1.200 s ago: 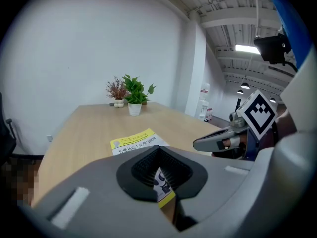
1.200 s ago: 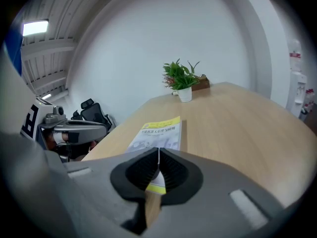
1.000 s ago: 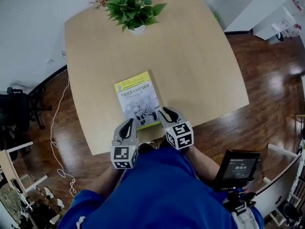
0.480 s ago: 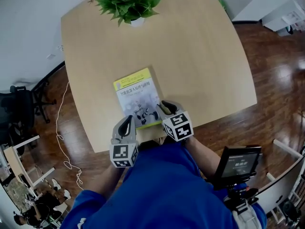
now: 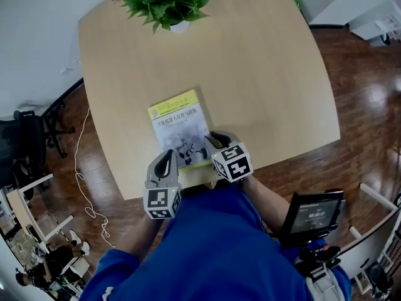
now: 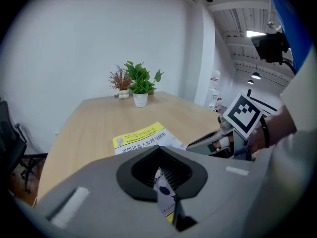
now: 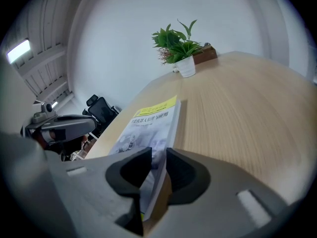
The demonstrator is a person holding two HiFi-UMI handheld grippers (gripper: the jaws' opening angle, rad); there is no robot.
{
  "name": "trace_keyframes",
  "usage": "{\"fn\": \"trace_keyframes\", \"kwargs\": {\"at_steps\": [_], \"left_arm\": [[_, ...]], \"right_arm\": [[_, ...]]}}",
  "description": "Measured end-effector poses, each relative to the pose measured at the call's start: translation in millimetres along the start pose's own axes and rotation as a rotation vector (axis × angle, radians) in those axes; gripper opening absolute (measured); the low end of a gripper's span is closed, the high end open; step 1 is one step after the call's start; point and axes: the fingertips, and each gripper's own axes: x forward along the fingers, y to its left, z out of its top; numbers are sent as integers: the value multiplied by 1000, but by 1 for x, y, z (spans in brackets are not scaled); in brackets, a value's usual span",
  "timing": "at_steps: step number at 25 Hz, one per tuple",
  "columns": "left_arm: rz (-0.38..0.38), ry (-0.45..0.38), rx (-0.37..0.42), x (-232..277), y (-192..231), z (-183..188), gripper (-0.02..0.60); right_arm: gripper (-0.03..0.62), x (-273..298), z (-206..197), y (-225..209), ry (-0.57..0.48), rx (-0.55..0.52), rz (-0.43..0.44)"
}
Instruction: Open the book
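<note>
Near the front edge of the wooden surface (image 5: 263, 74) lay the closed, yellow-topped book (image 5: 178, 127), flat and cover up. The left tongs (image 5: 165, 167) were drawn together on its near-left corner, a sliver of cover between them. The right tongs (image 5: 212, 142) were clamped on its near-right edge. A potted plant (image 5: 164, 2) stood at the far edge.

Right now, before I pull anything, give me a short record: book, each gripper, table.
book: flat on the table, yellow-topped front up, not yet opened
left gripper: jaws shut on the book's near left corner
right gripper: jaws shut on the book's near right edge
table: wooden, potted plant at far edge
</note>
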Motion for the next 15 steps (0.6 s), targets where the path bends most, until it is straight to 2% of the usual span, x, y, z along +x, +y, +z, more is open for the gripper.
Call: {"fn": "trace_keyframes", "kwargs": {"at_steps": [15], "left_arm": [[36, 5, -12, 2, 0, 6, 6]], "right_arm": [[91, 1, -1, 2, 57, -26, 36]]}}
